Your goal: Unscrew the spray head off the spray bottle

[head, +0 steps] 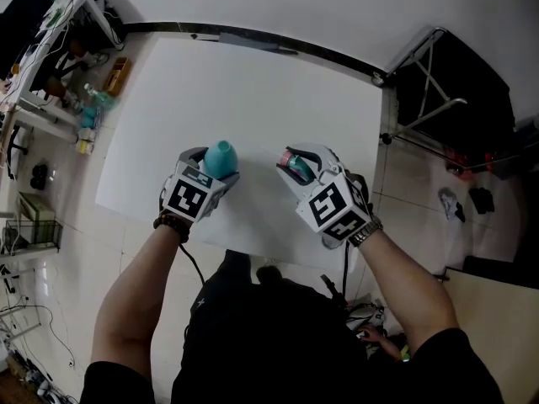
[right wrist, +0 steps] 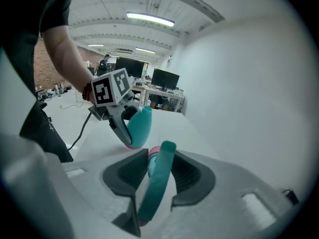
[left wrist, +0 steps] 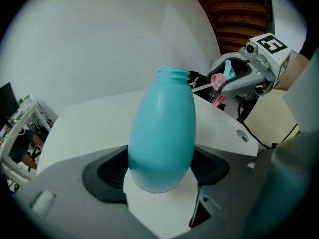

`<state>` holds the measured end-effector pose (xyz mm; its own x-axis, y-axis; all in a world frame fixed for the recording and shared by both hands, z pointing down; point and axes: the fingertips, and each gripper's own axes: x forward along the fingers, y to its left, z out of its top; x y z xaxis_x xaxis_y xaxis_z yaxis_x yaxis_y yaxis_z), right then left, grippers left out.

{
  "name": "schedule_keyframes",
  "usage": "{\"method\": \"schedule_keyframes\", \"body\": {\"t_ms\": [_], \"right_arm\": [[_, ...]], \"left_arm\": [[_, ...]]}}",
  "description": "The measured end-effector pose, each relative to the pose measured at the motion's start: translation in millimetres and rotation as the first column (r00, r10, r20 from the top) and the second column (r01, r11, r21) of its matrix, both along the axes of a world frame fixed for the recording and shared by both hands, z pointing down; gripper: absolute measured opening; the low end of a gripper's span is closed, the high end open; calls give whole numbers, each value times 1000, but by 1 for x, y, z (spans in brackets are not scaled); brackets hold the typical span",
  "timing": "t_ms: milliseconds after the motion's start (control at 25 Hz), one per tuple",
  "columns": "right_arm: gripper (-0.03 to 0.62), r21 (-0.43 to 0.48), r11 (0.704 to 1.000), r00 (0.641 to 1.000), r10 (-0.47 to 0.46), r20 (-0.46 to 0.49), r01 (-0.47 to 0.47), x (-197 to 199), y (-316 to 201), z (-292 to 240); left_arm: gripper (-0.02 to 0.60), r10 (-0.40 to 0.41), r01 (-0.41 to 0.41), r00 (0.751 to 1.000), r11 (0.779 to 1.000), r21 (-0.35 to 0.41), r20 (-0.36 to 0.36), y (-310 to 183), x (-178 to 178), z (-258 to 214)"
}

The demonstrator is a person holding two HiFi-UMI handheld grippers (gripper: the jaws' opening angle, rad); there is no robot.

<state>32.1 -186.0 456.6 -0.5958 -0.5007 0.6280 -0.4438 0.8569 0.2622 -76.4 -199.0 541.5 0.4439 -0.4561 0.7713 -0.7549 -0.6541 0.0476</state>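
Note:
A teal egg-shaped spray bottle [left wrist: 162,138] with a bare threaded neck sits between the pads of my left gripper [left wrist: 160,171], which is shut on its lower body. In the head view the bottle [head: 221,158] pokes out of that gripper [head: 210,168] above the white table [head: 253,91]. The teal and pink spray head [right wrist: 157,183] is off the bottle, and my right gripper [right wrist: 158,176] is shut on it. The spray head [head: 296,166] shows to the right of the bottle in the head view, in the right gripper [head: 296,165]. The two grippers are apart, side by side.
A cluttered shelf rack [head: 59,66] stands left of the table. A black folding stand [head: 446,91] is at the right, with dark items on the floor [head: 472,196]. The table's near edge runs just below both grippers.

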Motion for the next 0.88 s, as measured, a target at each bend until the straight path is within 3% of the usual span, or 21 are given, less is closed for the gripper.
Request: {"method": "schedule_keyframes", "body": {"t_ms": [320,880], "right_arm": [[132,-76,991,993,111,30,-109,-11,-13,45],[133,-196,964,977,199,80,-181,-16,-26,98]], "left_arm": [[413,-37,39,998,999,37,-47,-14,11,6],[413,14,-9,996,998,62,-85,-25,32,22]]}}
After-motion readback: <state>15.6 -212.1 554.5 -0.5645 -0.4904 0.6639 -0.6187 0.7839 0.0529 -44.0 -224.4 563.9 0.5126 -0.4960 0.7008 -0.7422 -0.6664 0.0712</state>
